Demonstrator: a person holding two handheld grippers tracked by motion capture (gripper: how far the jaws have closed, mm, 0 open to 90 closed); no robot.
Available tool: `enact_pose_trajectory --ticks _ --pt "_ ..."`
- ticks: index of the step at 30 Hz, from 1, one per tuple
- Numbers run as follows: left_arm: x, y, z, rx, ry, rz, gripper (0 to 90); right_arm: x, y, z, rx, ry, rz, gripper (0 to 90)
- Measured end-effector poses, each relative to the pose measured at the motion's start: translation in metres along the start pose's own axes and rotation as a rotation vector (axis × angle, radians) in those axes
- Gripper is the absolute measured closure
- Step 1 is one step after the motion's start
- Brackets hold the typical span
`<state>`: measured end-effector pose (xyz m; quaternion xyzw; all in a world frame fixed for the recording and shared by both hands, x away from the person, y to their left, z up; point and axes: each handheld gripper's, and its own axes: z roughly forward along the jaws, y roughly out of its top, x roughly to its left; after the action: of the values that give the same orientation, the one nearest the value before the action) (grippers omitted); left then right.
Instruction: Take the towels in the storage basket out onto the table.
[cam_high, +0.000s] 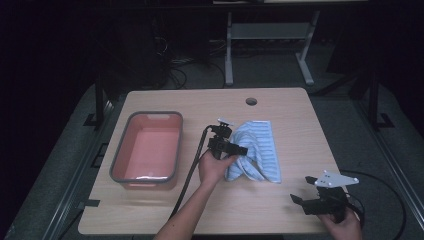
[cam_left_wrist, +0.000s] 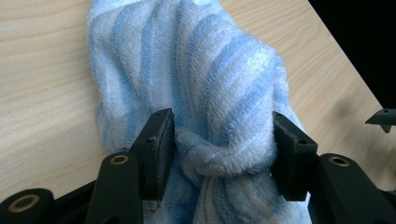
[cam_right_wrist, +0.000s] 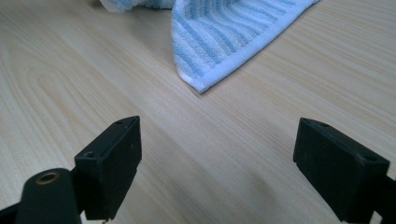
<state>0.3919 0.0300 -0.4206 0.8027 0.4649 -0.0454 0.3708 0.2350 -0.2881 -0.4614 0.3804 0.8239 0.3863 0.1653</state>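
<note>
The blue-and-white striped towel (cam_high: 255, 150) lies rumpled at the middle of the desk (cam_high: 280, 210), right of the basin (cam_high: 146, 147) and well apart from it. The left hand-held gripper (cam_left_wrist: 223, 147) stands over the towel's left edge with a raised fold bunched between its jaws. The fold fills the gap and brushes both pads, but the cloth looks slack rather than pinched; the grip reads as released, jaws part-way apart.

Risks, as judged:
- If the left hand-held gripper lifts now, the fold is likely to slip out or drag, since nothing clamps it.
- Terry loops may snag on the pad edges and pull the towel askew on withdrawal.
- If it closes again on the bunched roll, it may take several layers and spoil any fold.
- The right hand-held gripper (cam_right_wrist: 217, 163) waits at the near right of the desk, jaws wide apart and holding nothing, with the towel's near corner beyond it; the cable trailing from the left one runs across the desk and could catch a sleeve.

Materials: towel soft, looped terry, ribbed stripes, white hemmed border. Desk smooth pale wood grain, with a round cable hole (cam_high: 251, 101) at the far edge. Basin rigid plastic, rectangular with rounded corners, pink inside and a grey rim.
</note>
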Motion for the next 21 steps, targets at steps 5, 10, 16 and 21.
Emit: enact_pose_trajectory --ticks 5,10,16,21 --pt "-0.003 0.001 -0.003 0.000 0.008 0.014 43.4 0.000 0.000 0.001 0.001 0.000 0.002 14.8" --pt "-0.006 0.002 -0.008 -0.002 0.018 0.032 41.3 -0.001 0.000 0.000 -0.001 -0.002 0.002 14.8" --pt "-0.008 0.004 -0.013 0.002 0.032 0.054 38.6 -0.002 -0.001 0.000 0.000 -0.005 0.007 14.8" --pt "-0.009 0.004 -0.018 0.002 0.041 0.060 37.0 -0.002 -0.001 0.000 0.002 -0.006 0.006 14.8"
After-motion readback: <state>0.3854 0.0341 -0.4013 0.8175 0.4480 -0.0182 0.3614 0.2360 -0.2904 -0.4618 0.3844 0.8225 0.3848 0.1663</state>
